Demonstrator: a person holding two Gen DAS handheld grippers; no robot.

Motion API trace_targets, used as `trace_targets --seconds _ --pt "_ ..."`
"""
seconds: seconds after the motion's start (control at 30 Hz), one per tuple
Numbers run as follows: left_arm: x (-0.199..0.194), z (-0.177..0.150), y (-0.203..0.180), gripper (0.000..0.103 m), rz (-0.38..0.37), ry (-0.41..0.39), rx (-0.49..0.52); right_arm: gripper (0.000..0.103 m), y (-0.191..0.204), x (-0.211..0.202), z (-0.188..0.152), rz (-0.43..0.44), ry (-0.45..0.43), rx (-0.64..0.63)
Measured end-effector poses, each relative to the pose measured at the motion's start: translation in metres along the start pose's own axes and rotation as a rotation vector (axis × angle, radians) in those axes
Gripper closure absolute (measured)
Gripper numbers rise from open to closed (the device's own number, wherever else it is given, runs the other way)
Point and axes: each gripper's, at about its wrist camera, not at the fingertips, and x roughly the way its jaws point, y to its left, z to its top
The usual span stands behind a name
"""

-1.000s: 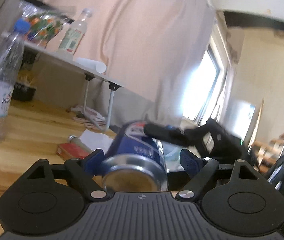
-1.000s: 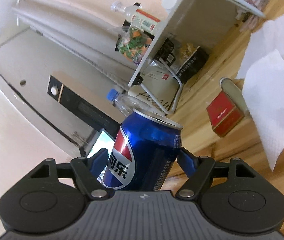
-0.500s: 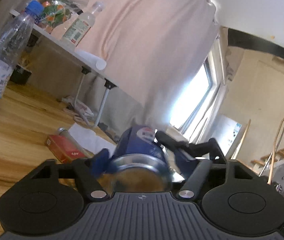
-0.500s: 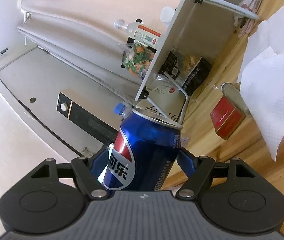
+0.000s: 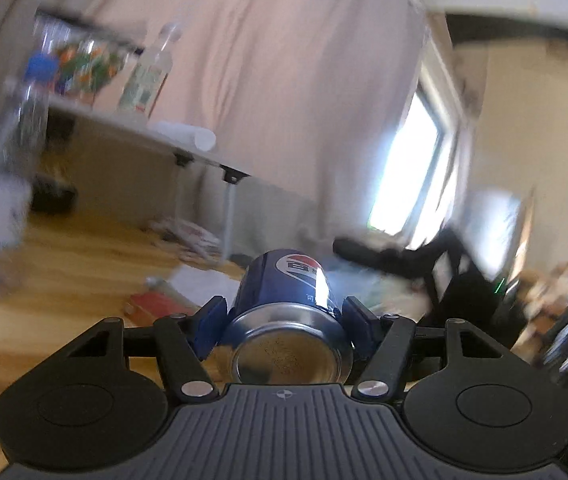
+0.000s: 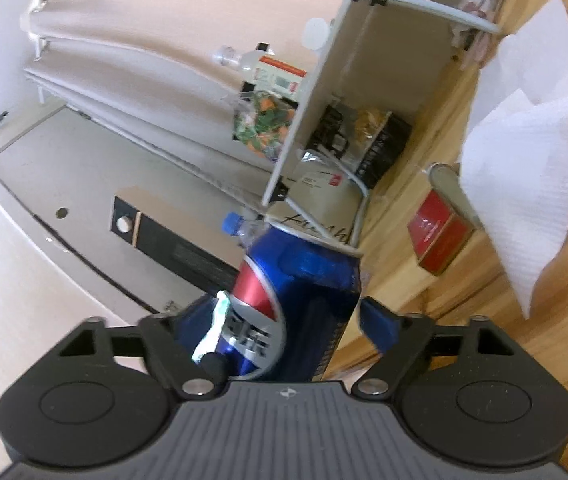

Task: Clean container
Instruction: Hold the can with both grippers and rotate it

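Water bottle [image 5: 2,168]: stood at the far left of your left view on the wooden surface [image 5: 64,256], blurred, well apart from the work.

Red box [image 5: 156,304]: lay flat on the surface beyond your left jaws, just beside a white paper towel [image 5: 200,284].

Left gripper [image 5: 284,320]: your jaws were closed onto the base end of the blue can [image 5: 288,312], blue pads touching both sides; the silver bottom faced the lens.

Can, right view: the same can [image 6: 296,292] sat between the jaws of your right gripper [image 6: 284,324], rim pointing away. The left pad touched the can; the right pad showed a slim gap, so you cannot call that grip firm.

Right gripper, left view: dark and blurred [image 5: 424,268], reaching in from the right towards the can's far end.

Paper towel, right view: lay crumpled [image 6: 524,184] on the surface at the right, untouched, near the red box [image 6: 440,236].

Step in hand: by my reading, you were settling the can between both grippers, wiping not yet begun.

Next move: likely needs one gripper to let go and fetch the towel while the other keeps the can steady.
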Motion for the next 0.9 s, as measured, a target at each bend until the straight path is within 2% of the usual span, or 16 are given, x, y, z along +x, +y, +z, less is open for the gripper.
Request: trace_targets --seconds 0.13,0.3,0.4,0.43,0.5,0.57,0.67,0.7,0.83,0.9 --pt "0.006 -0.006 -0.019 0.038 0.084 0.018 0.13 0.008 0.012 0.001 0.008 -0.157 0.039 0.0" --pt "0.009 -0.008 -0.028 0.038 0.111 0.036 0.188 0.005 0.03 0.01 0.008 -0.276 0.097 -0.04" --pt "0.009 -0.008 -0.03 0.038 0.145 0.036 0.202 0.007 0.038 0.017 0.006 -0.325 0.105 -0.089" --pt "0.009 -0.008 -0.031 0.038 0.151 0.038 0.209 0.009 0.04 0.019 0.005 -0.328 0.108 -0.102" --pt "0.009 -0.009 -0.033 0.038 0.16 0.041 0.222 0.02 0.043 0.022 0.005 -0.321 0.113 -0.124" --pt "0.008 -0.01 -0.033 0.038 0.162 0.038 0.226 0.021 0.046 0.023 0.005 -0.329 0.115 -0.14" --pt "0.007 -0.01 -0.032 0.038 0.164 0.035 0.219 0.033 0.041 0.022 0.005 -0.319 0.114 -0.125" --pt "0.007 -0.01 -0.032 0.038 0.162 0.035 0.22 0.033 0.038 0.021 0.005 -0.31 0.113 -0.116" --pt "0.008 -0.009 -0.033 0.038 0.142 0.034 0.224 0.029 0.022 0.015 0.006 -0.265 0.101 -0.027" --pt "0.007 -0.01 -0.036 0.038 0.119 0.029 0.239 0.02 0.017 0.014 0.007 -0.263 0.094 0.017"
